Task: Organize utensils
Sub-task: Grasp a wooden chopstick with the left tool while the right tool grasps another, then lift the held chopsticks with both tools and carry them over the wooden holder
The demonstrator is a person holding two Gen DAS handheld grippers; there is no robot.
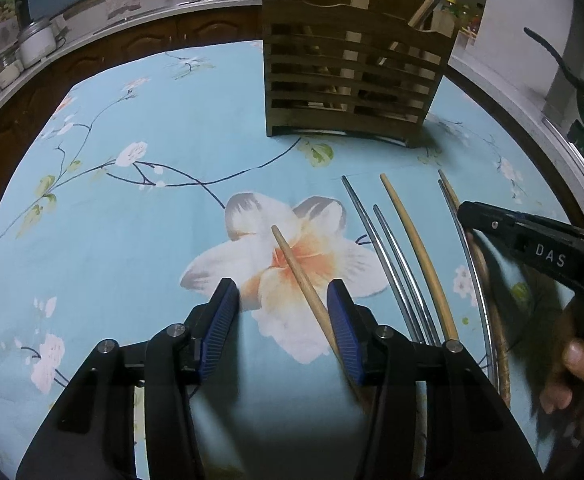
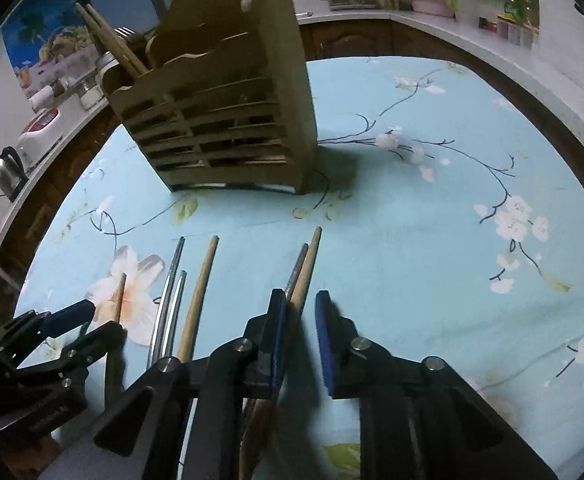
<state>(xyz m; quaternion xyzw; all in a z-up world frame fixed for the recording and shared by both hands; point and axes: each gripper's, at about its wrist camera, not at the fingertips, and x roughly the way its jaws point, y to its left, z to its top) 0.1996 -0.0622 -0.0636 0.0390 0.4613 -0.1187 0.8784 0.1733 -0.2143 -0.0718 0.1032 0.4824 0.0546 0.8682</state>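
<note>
Lying between left tongs (image 1: 283, 292): wooden chopstick (image 1: 298, 276), against one pad.

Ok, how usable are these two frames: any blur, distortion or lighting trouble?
Left wrist view: heavy fisheye bending, the metal chopsticks curve; the right hand-held gripper and hand are motion-smeared. Right wrist view: dim, bluish light; blur smears the right pad and the wooden chopstick below the pads; the holder casts a soft shadow.
</note>
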